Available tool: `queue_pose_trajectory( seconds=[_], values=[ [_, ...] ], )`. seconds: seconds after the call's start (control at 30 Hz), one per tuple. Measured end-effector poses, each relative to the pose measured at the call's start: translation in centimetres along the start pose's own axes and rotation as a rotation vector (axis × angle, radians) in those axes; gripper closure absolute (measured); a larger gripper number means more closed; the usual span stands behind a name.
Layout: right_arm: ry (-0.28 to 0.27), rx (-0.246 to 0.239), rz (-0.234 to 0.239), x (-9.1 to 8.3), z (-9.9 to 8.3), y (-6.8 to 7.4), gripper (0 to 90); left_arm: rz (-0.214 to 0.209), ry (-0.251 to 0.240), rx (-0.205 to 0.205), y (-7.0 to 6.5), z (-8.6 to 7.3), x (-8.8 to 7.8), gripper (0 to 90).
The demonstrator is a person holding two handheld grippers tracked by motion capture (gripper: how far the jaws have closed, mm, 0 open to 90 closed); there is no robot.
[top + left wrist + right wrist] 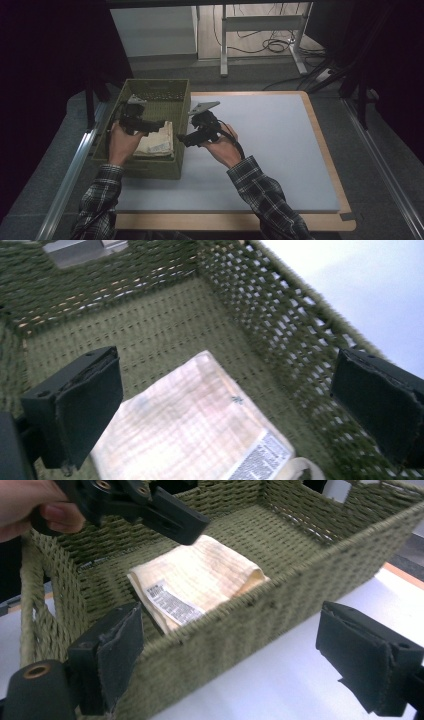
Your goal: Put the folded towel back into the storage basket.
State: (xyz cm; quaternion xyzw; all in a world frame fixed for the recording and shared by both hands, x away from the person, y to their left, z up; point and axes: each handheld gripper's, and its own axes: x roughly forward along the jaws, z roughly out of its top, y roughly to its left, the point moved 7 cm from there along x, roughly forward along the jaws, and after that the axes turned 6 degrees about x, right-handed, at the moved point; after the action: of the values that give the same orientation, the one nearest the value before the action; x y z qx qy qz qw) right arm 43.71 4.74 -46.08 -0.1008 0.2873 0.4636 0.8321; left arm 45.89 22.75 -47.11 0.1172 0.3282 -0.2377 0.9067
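A green woven basket (150, 125) is seen left of centre in the high view, standing on the left part of a pale blue mat (270, 145) that covers a wooden table (320, 125). Inside the basket, toward its near right corner, a folded cream cloth (157, 142) is laid flat on the woven floor; a printed label (170, 604) is sewn to one of its edges, as shown at the centre of the right gripper view. The left gripper (156, 127) is held over the basket, just above the cloth, with the left hand (122, 142) wrapped around its handle at the basket's left side. In the left gripper view its jaws are spread wide at the lower left and right of the frame, with the cloth (195, 430) lying between and below them, untouched, and nothing gripped. The right gripper (183, 138) is held just outside the basket's right wall, over the mat, by the right hand (222, 147) near the frame's centre. In the right gripper view its jaws are likewise spread wide and empty, with the basket wall (240, 625) between them. Plaid sleeves (265, 200) are worn on both forearms at the bottom of the high view.
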Motion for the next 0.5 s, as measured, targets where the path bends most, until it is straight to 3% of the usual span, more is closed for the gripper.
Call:
queue_pose_trajectory(
  seconds=[0.5],
  values=[
    [0.001,0.023,-0.031,-2.9,-2.4,-2.4,8.4,-0.03,-0.046,0.055,-3.7,1.0,0.0,0.0]
  ],
)
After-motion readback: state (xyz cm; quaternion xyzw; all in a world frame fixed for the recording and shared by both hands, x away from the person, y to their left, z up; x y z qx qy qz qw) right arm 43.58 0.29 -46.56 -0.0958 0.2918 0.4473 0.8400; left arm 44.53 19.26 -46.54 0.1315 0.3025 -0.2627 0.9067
